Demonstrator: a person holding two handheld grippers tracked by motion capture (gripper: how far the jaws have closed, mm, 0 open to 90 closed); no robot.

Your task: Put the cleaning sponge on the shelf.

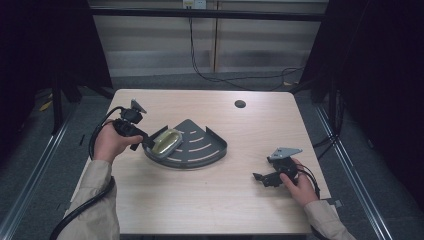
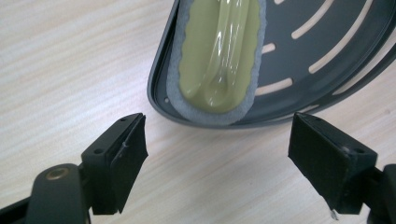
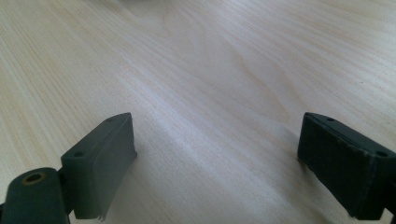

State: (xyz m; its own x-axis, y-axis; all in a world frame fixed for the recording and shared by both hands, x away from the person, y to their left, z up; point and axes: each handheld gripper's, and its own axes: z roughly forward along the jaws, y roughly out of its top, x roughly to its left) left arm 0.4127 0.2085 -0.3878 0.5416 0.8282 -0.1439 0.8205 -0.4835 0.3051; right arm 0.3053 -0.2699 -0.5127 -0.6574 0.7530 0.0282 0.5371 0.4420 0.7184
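Sponge is sitting at the left end of the dark slotted corner tray, on the wooden table, and it is what I am working toward. It is looking like a yellow-green moulded top with a raised handle ridge, wrapped in glossy film, on a grey foam pad, though I am not sure at this angle whether that shine is plastic wrap or the top itself. I am judging it light, soft at the foam edge and stiffer through the top, with the film likely making it slippery, so I am planning to pinch across its narrow width at the near end, low on the foam, rather than on the slick ridge. My left gripper is hovering just outside the tray rim with its jaws spread wide apart, holding nothing and touching nothing, the sponge's near end lying just beyond the pads. Further right, the tray's slots are lying bare. At the far right my right gripper is resting low over the table, jaws likewise standing wide open and empty, well apart from the tray.
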